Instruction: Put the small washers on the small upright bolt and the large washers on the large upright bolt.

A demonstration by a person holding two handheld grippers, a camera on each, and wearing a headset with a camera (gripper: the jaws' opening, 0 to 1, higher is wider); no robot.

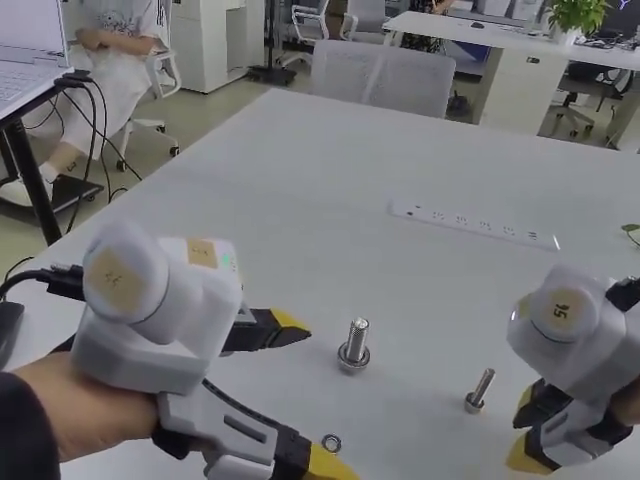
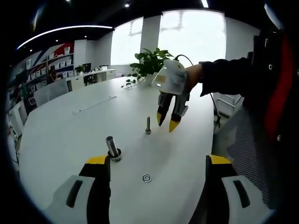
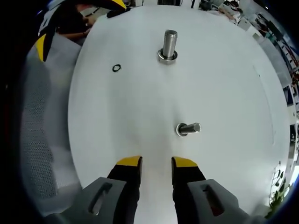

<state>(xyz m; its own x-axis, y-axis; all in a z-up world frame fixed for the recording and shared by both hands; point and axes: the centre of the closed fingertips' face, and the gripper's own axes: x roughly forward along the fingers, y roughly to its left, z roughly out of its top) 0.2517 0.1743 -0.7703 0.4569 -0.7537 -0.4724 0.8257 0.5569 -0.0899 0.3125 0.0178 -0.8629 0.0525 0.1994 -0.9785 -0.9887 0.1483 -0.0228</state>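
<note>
The left gripper [image 1: 318, 395] hangs low over the near edge of the white table [image 1: 330, 180], gripped in a hand [image 1: 70, 400]. Its yellow-tipped jaws are spread wide with nothing between them. In the left gripper view a single small washer [image 2: 147, 178] lies flat on the tabletop in the open gap between those jaws, touching neither. The large upright bolt [image 2: 112, 148] stands just beside the tip of one jaw, with a wider ring at its foot; I cannot tell whether that ring is a washer or the bolt's own head. The small upright bolt [image 1: 479, 390] stands apart from it, over toward the right gripper [image 1: 525, 430], and its shank is bare. The right gripper hovers just short of that bolt with its jaws drawn close together, a narrow gap between the tips, and it holds nothing. In the right gripper view the small bolt [image 3: 188, 129] stands just past the tips, a little to one side, with bare table between. Further back a white power strip [image 1: 475, 223] lies flat, well apart from the bolts. Beyond the table are grey chairs [image 1: 385, 75], a seated person [image 1: 115, 50] and a potted plant [image 1: 575, 15].
</note>
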